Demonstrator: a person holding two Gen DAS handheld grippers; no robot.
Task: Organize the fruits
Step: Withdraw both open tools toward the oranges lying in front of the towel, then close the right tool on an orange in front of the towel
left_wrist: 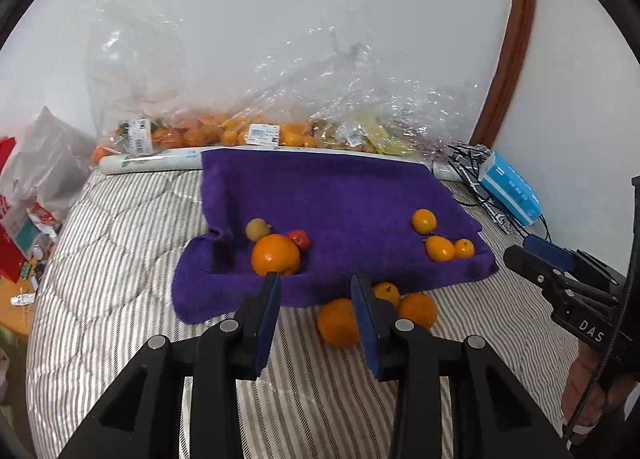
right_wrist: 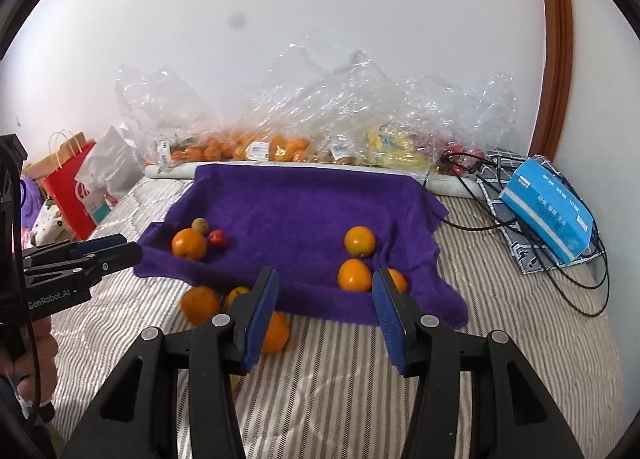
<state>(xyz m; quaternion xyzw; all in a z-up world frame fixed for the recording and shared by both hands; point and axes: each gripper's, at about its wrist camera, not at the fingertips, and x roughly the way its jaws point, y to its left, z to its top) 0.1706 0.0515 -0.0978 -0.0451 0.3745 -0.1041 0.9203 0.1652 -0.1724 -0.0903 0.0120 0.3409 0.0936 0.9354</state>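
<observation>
Orange fruits (left_wrist: 275, 254) lie on a purple towel (left_wrist: 328, 195) over grey-striped bedding (left_wrist: 120, 243).

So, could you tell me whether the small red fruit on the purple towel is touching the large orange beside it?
Apart. The right wrist view shows purple towel between the small red fruit and the large orange.

I see the towel (right_wrist: 304, 215) mid-frame on the bed (right_wrist: 500, 339), fruit groups at its left and right. Three oranges (right_wrist: 200, 305) lie below its lower-left edge; bags (right_wrist: 320, 119) stand behind.
</observation>
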